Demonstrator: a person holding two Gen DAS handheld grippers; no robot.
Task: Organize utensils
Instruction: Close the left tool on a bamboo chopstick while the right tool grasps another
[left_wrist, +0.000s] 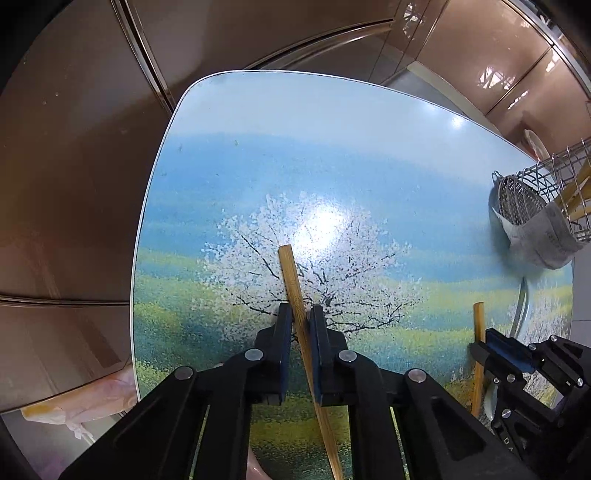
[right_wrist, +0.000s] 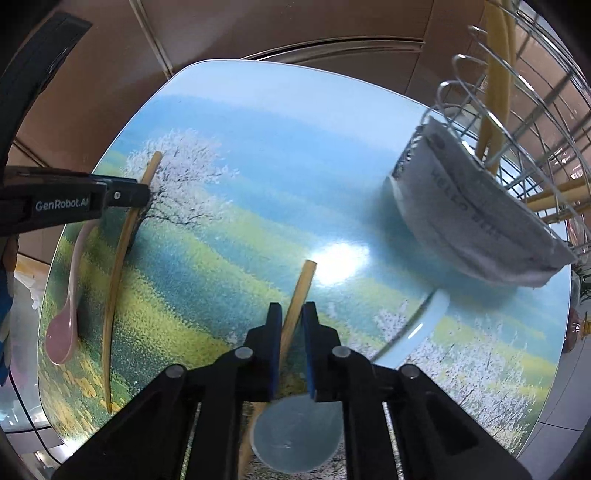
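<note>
Left gripper side (right_wrist: 74, 203): we read "GenRobot.AI" in white on the black body, seen from right wrist cam; last letter partly cut off.
Grey cloth (right_wrist: 480, 221) on wire rack (right_wrist: 535, 122): dark print runs along it, we make out approx. "HELLO" + more letters, too blurred to read.
Same cloth, left wrist cam (left_wrist: 546, 236): faint print, not legible.
Chopstick (left_wrist: 295, 291): tiny marks, can't read.
</note>
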